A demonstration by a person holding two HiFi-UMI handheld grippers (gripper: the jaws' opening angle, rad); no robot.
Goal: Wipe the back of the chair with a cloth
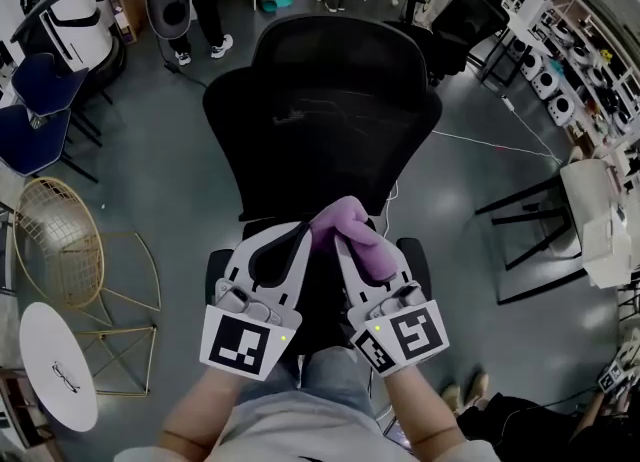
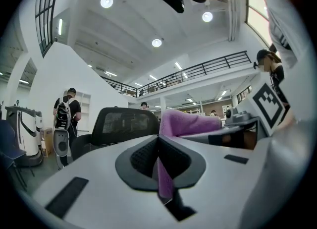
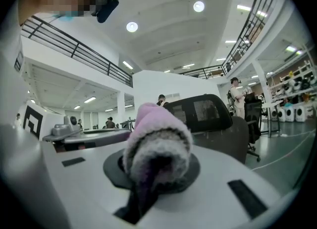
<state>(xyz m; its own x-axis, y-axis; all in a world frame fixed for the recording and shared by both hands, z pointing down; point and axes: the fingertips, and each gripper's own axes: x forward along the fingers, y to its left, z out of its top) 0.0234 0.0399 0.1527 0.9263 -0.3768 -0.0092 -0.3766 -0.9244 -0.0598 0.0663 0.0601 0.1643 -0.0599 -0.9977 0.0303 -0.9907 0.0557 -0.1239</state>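
The left gripper (image 1: pixel 296 242) and the right gripper (image 1: pixel 352 250) are both squeezed shut on the purple cloth (image 1: pixel 345 218), near the person. The chair (image 1: pixel 322 115) stands just farther off. Pulling the grippers apart could tug the cloth loose.

Bright ceiling spotlights, fisheye-warped edges

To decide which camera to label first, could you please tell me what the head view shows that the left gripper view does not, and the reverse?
Only the head view shows the gold wire chair and the white round table, seen from above. Only the left gripper view shows the ceiling lights, the balcony railing, a person with a backpack, and the left tongs shut on a strip of the purple cloth. Both show the black mesh chair, the purple cloth and the right tongs.
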